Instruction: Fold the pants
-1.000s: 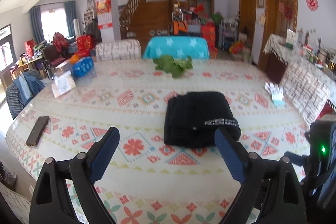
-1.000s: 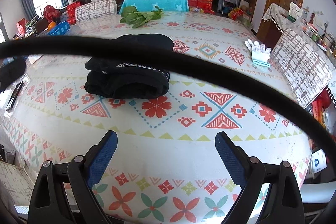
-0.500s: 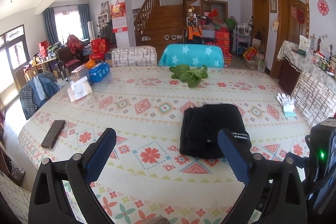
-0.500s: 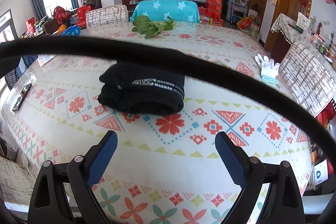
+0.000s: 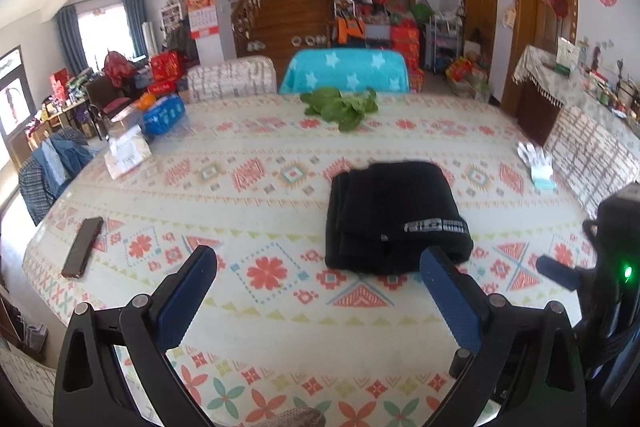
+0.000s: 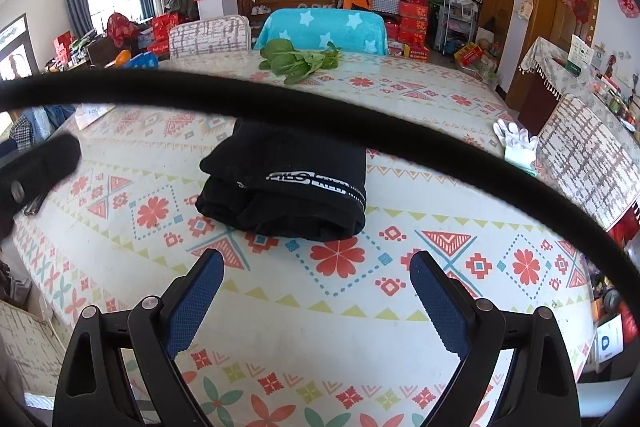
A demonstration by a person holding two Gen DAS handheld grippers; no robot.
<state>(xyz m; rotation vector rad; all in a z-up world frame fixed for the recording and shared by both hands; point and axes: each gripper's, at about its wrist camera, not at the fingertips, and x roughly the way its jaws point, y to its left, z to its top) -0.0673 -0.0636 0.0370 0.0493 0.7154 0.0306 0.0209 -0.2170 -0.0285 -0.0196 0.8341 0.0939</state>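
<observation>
Black pants (image 5: 394, 217) lie folded in a stack mid-table, on the patterned tablecloth (image 5: 256, 187). Left gripper (image 5: 318, 273) and right gripper (image 6: 316, 277) hover near side, fingers spread apart, holding nothing.

both wrist views look low across the desk (image 5: 280, 311) toward the stairs at 12 o'clock. the left view sits farther left, the right nearer. both share the folded pants (image 5: 394, 217) (image 6: 292, 183).
</observation>
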